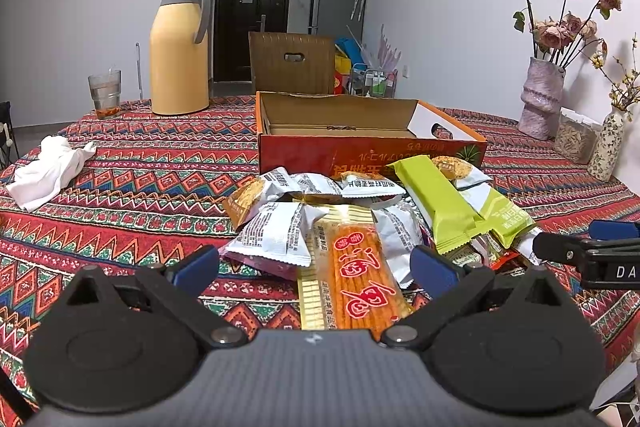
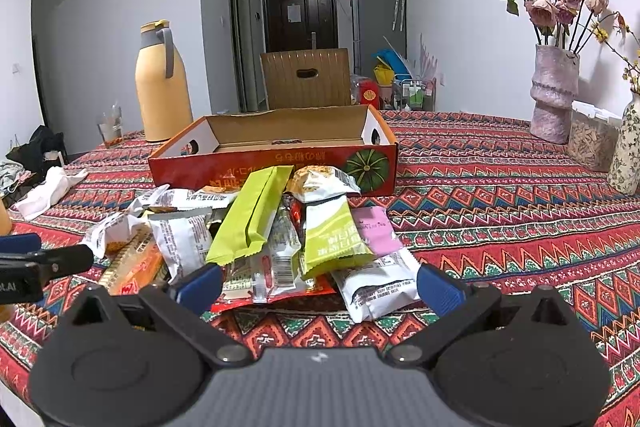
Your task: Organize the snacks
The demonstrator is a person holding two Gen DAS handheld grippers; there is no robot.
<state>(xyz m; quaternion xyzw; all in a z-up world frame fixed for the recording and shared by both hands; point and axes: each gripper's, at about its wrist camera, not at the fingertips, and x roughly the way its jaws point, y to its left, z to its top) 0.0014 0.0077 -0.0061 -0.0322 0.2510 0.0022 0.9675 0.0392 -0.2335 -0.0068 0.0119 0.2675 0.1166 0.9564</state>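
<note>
Both tools hang low at the near edge of the snack pile [image 2: 272,239], which serves as the landmark here. The left gripper [image 1: 316,267] is spread wide with nothing between its jaws, straddling the long orange packet [image 1: 360,267] that lies at the pile's near left end, probably lined up to pinch it across its narrow width. The right gripper [image 2: 320,285] is likewise released and empty, poised before a white wrapper [image 2: 376,287] at the pile's near right corner.

The packets lie heaped and overlapping, so lifting one may drag a neighbour. Two green wrappers [image 2: 252,219] rest on top toward the middle.

Just behind the pile, touching its far packets, stands the open red box [image 2: 276,135], apparently empty, likely the place the snacks belong. Its near wall must be cleared on the way in.

Left of the pile lies a crumpled white cloth [image 1: 48,171]. Farther back left stand a glass [image 1: 105,93] and a yellow flask [image 1: 180,47]; far right, a vase [image 2: 554,95] of dried flowers, well apart.
</note>
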